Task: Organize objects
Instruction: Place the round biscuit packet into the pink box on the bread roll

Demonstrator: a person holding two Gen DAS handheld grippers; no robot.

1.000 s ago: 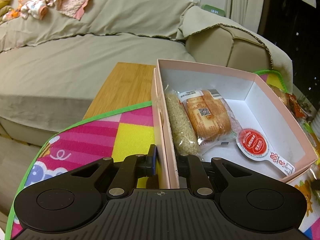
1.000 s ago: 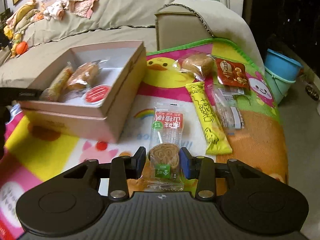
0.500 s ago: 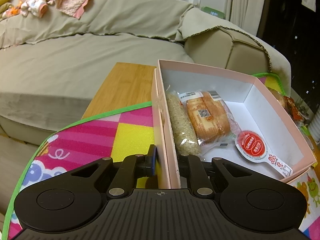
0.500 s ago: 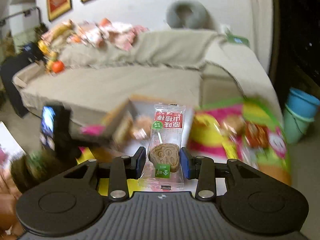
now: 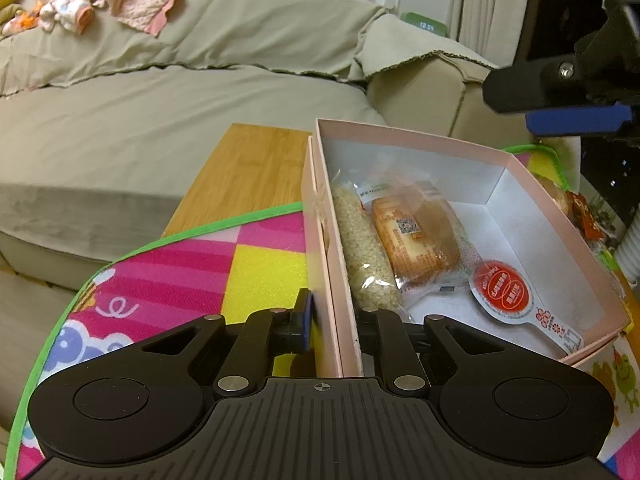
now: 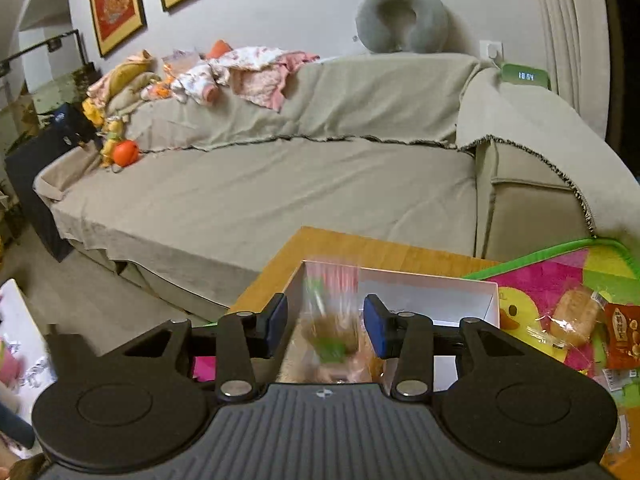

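Observation:
A pink box (image 5: 560, 216) stands on the colourful mat. It holds a long grain bar (image 5: 366, 252), a wrapped cake (image 5: 416, 236) and a red-lidded cup (image 5: 502, 292). My left gripper (image 5: 332, 320) is shut on the box's near wall. My right gripper (image 6: 325, 322) is open above the box (image 6: 436, 292); it also shows at the upper right of the left wrist view (image 5: 568, 84). A clear-wrapped cookie packet (image 6: 328, 320), blurred, sits loose between its fingers.
A beige sofa (image 6: 320, 184) runs behind the wooden table (image 5: 248, 168). The play mat (image 5: 224, 268) covers the table. More wrapped snacks (image 6: 576, 316) lie on the mat right of the box. Clothes and toys are piled on the sofa back.
My right gripper lifted the cookie packet off the mat, carried it over the box and opened; the packet is now blurred and loose. My left gripper stayed clamped on the box wall.

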